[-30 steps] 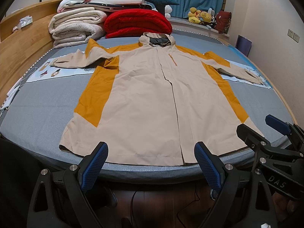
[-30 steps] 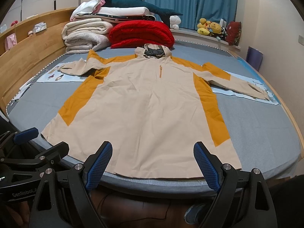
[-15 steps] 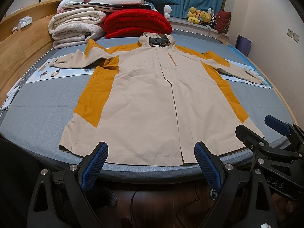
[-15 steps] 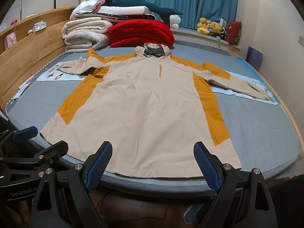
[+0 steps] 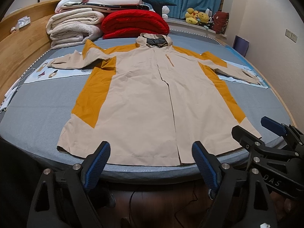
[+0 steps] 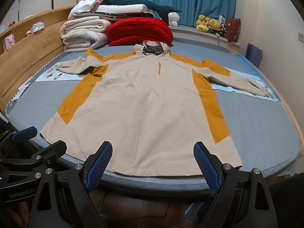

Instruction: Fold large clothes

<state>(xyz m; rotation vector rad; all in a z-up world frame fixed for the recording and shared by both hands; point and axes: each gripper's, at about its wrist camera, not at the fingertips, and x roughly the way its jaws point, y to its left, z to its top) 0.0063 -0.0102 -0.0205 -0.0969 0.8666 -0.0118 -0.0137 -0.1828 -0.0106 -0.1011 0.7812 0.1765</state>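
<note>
- Jacket (image 5: 152,104) lies flat and unfolded on the bed (image 5: 38,114), hood toward the red quilt (image 5: 134,24), in my left view. My left gripper (image 5: 151,161) hovers off the hem, jaws closing slightly with nothing between them; otherwise nothing has shifted, so folding hasn't begun.
- Right view: my right gripper (image 6: 153,163) stands wide and empty near the hem. The fisheye edge swallows the bed's corners.

Both claws hang side by side, angled downward — the left claw (image 5: 151,163) closing on nothing, the right claw (image 6: 152,164) spread wide.
</note>
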